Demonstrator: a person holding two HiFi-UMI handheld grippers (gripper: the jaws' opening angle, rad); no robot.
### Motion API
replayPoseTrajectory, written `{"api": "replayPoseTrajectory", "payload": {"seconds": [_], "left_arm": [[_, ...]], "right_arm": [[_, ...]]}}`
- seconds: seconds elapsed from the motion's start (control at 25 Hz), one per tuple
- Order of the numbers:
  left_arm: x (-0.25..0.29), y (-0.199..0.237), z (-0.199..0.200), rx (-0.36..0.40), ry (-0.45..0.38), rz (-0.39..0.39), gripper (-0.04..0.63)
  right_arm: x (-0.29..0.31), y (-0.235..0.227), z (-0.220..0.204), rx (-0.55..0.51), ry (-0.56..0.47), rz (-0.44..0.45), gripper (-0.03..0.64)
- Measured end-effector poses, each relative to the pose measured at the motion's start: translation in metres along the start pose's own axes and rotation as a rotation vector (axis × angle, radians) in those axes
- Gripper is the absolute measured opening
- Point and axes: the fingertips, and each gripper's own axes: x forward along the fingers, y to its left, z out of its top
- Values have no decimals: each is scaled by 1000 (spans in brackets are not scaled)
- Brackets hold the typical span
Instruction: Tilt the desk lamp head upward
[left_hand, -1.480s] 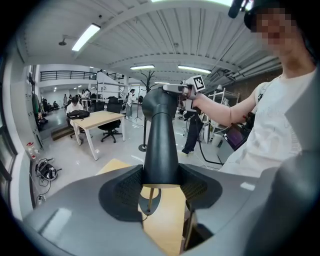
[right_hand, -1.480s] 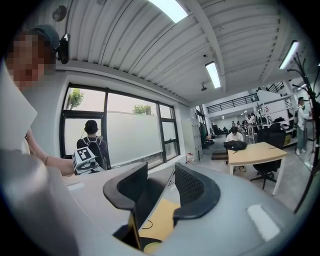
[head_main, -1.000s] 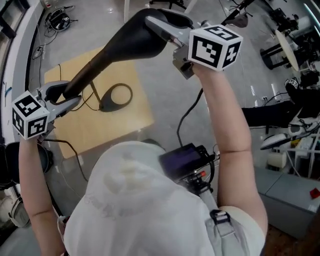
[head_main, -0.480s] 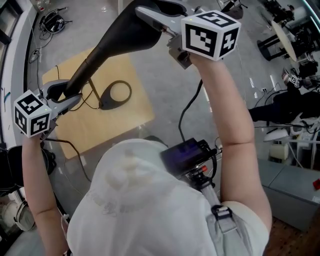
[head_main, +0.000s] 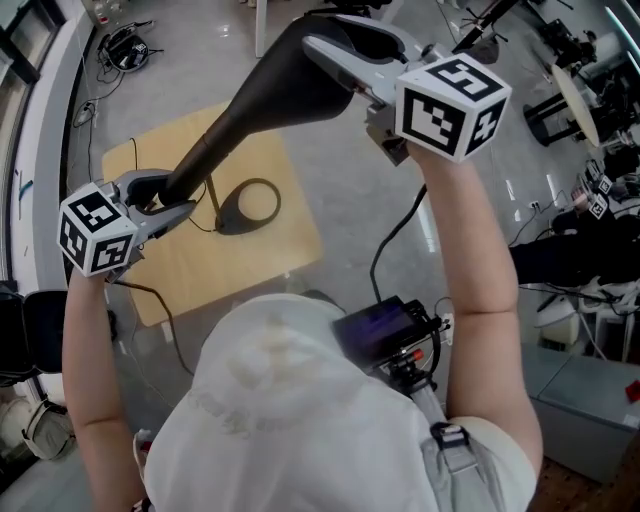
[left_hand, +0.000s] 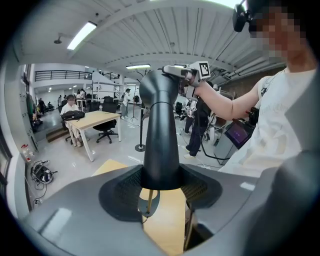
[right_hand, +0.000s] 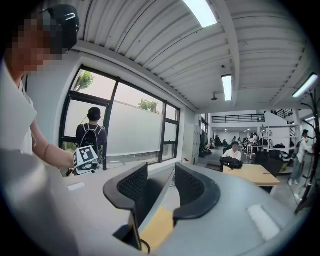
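L gripper (head_main: 163, 198), on a forearm low at the left, is clamped on the lamp's narrow neck (head_main: 195, 165). R gripper (head_main: 340, 48), on a raised, bent arm, pinches the wide head (head_main: 285, 85) (both tongs closed on the lamp, not spread free). Lamp slants up from L to R, well above the table (head_main: 285, 250); its base (head_main: 226, 216) sits near the table's middle.

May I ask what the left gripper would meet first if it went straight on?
The desk lamp's neck, clamped in its jaws; beyond it, probably the wooden board, though depth is unclear.
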Motion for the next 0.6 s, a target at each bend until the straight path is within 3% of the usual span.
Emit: {"api": "replayPoseTrajectory", "payload": {"seconds": [0.6], "left_arm": [[1, -2, 3, 4, 2, -18, 221]], "right_arm": [[-3, 9, 17, -92, 29, -12, 184]]}}
